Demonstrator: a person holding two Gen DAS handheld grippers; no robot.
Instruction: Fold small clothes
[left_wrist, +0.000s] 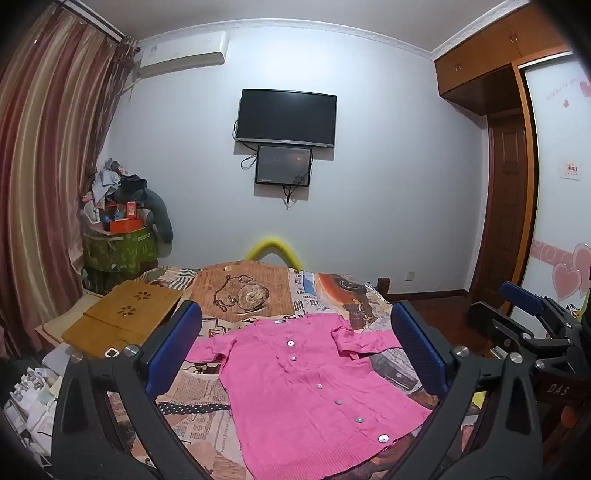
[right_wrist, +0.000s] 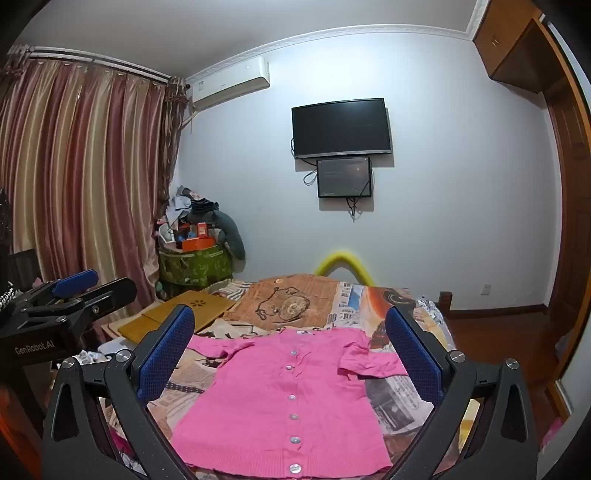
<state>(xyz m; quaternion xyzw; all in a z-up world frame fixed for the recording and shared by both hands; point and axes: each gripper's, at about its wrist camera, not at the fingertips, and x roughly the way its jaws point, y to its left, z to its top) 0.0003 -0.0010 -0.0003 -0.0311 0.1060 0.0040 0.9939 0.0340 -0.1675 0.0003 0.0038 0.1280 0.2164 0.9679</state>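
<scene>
Two grippers: both are raised above the bed, side by side, pointing slightly down toward the far wall.
Left gripper (left_wrist: 295, 354): blue-padded jaws spread wide, nothing between the pads, no contact with the cloth.
Right gripper (right_wrist: 290, 354): jaws likewise spread wide and empty; in the left wrist view it shows at the right edge.
Pink cardigan (left_wrist: 310, 391): lies flat, buttoned, just ahead of and below both grippers, framed between each pair of fingers; collar points away from them, hem nearest.
Sleeves: one spreads out past each gripper's left finger, the other is bent and creased toward the right finger.
Bedspread (left_wrist: 243, 295): newspaper-and-watch print, under the cardigan and stretching beyond it.
Wooden lap desk (left_wrist: 125, 314): ahead and left of the left gripper.
Television (left_wrist: 286, 116): far ahead on the wall, dark, with a smaller screen (left_wrist: 283, 165) just under it.
</scene>
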